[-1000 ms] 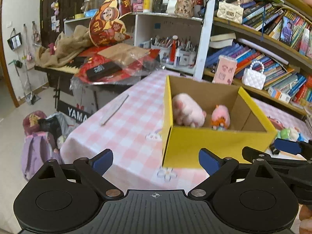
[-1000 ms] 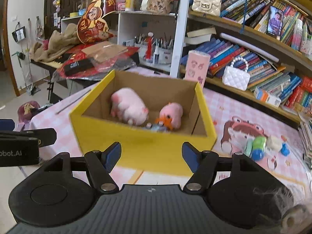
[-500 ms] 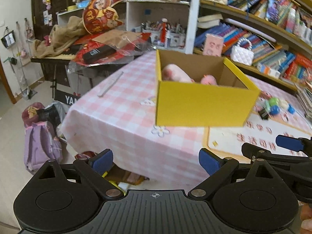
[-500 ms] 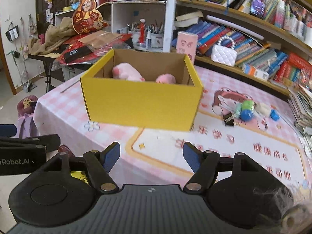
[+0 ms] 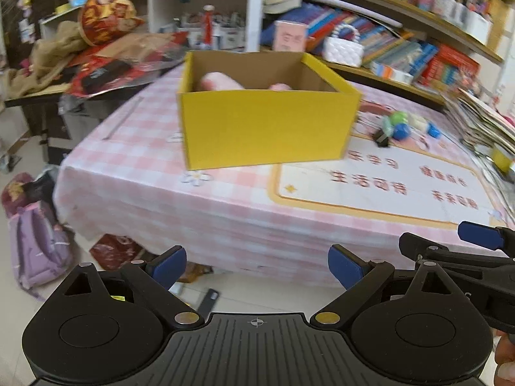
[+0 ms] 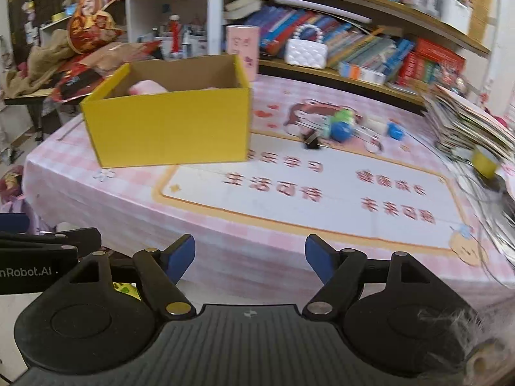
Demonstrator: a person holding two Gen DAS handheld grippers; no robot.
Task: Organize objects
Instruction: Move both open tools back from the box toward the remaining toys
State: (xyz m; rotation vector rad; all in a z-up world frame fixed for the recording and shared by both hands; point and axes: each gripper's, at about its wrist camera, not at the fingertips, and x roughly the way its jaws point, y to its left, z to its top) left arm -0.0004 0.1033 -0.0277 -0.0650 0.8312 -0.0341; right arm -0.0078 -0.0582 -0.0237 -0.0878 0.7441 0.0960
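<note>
A long table covered by a pink-and-white checked cloth [image 6: 80, 193] is seen, with crowded wooden bookshelves [image 6: 370, 41] behind it. The landmark is an open yellow cardboard box [image 6: 167, 132], set on the table's left part. Just beside the box, to its right and nearer the camera, a white printed mat with an orange border [image 6: 322, 199] is laid flat on the cloth.

Inside the box, a pale pink plush toy [image 5: 215, 81] is partly seen over the near wall, and the top of a second, smaller pink toy [image 5: 280, 87] shows to its right. These are judged to be already put away. Well to the right of the box, beyond the mat's far edge, a small cluster of loose toys is left on the table: a green piece [image 6: 342, 116], a blue ball [image 6: 341, 130], a small blue cube [image 6: 395, 131] and a small black item [image 6: 311, 141]. These are judged to be still unsorted.

Both tools are held off the table's near edge, well apart from the box. The left gripper [image 5: 257, 265] is spread wide and empty. The right gripper [image 6: 250, 256] is opening, with nothing between its blue pads [image 6: 317, 259].
</note>
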